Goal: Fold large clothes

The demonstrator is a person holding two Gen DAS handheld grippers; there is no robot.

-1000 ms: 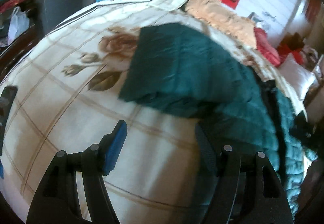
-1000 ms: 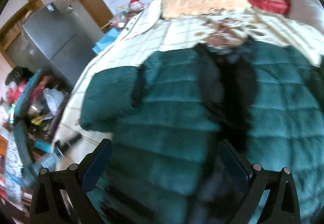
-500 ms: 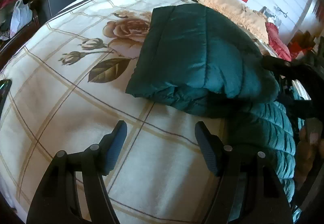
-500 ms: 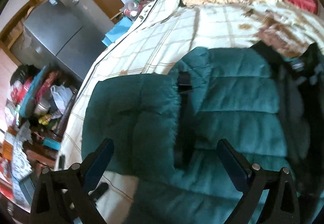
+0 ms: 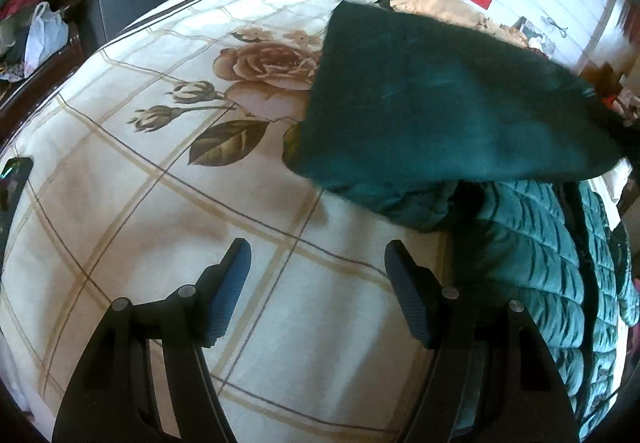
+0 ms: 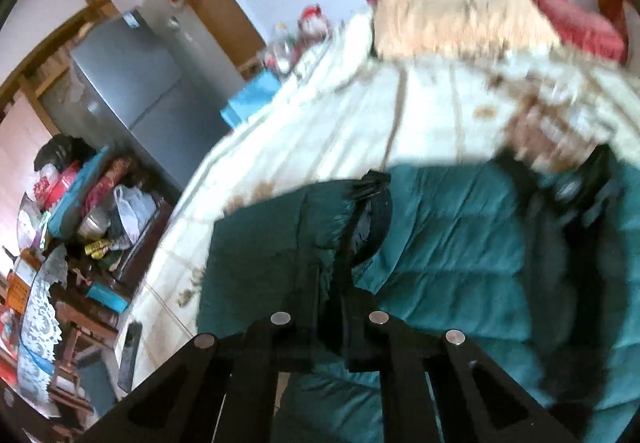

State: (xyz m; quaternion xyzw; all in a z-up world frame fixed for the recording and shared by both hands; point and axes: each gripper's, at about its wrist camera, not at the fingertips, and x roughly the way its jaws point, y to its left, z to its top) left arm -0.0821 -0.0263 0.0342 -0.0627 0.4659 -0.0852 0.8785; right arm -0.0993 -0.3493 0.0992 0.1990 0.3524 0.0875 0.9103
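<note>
The right gripper (image 6: 332, 283) pinches the green jacket's sleeve (image 6: 280, 243) above the bedspread (image 5: 160, 203); beside the jacket, the left gripper (image 5: 316, 283) hovers open, empty

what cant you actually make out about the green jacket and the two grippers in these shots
- Right wrist view: right gripper pads buried in green jacket fabric; which layer is pinched is hidden.
- Left wrist view: lifted sleeve motion-blurred; its far end leaves the frame.
- Left gripper: open, nothing between its fingers.
</note>
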